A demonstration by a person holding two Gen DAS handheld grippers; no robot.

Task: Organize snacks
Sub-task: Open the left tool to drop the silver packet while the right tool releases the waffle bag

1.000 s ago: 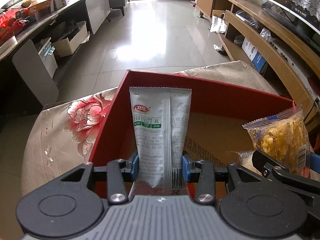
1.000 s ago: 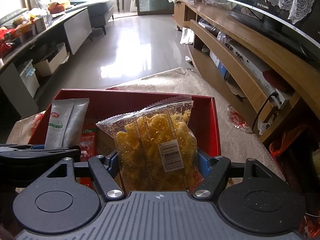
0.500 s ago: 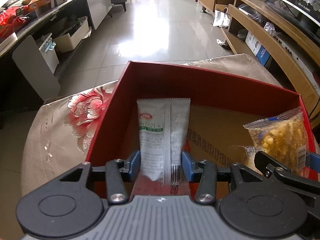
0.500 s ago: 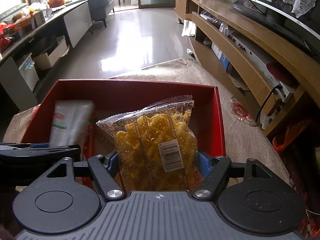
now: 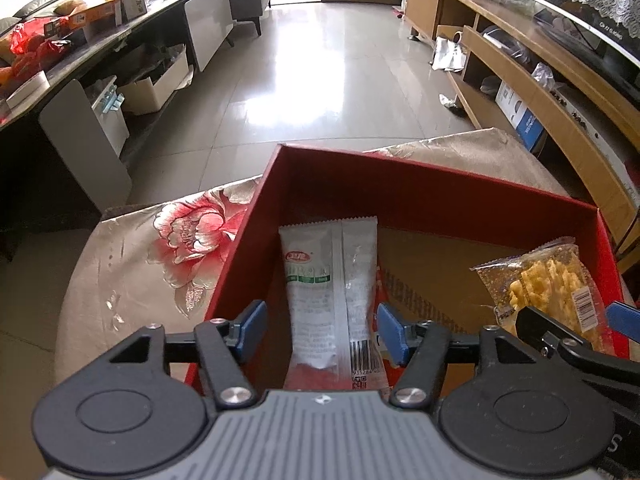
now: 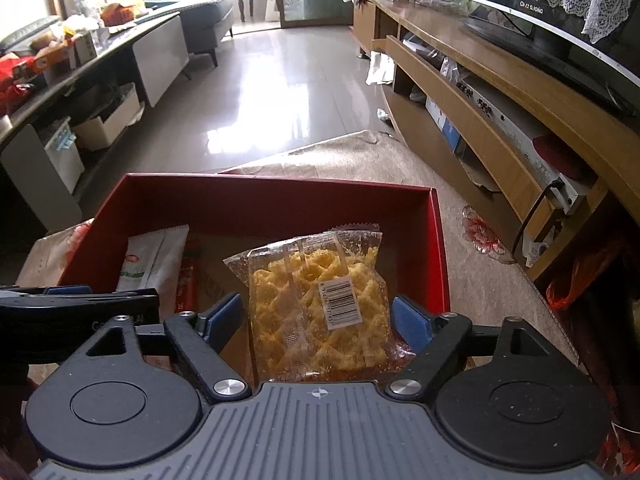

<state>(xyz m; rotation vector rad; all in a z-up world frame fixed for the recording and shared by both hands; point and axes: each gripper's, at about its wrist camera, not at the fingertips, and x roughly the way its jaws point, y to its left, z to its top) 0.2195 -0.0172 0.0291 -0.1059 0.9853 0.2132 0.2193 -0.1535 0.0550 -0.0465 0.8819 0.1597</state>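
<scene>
Upright white packet (image 5: 332,292), long axis vertical

Red box (image 5: 420,196): matt card, brown cardboard floor. Snack packs: silvery foil pouch (image 5: 332,292), clear crinkly plastic bag (image 6: 320,300). Tablecloth (image 5: 132,264): satiny floral fabric. Floor (image 5: 320,72): glossy tile.

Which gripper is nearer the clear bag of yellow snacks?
Right. The right gripper straddles the yellow snack bag, pads just opened off it; the left gripper is around the white packet beside it.

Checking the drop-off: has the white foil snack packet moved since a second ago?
Yes. The white foil snack packet has sunk into the red cardboard box; its top now sits below the far wall's rim, with the left tool open around it.
</scene>
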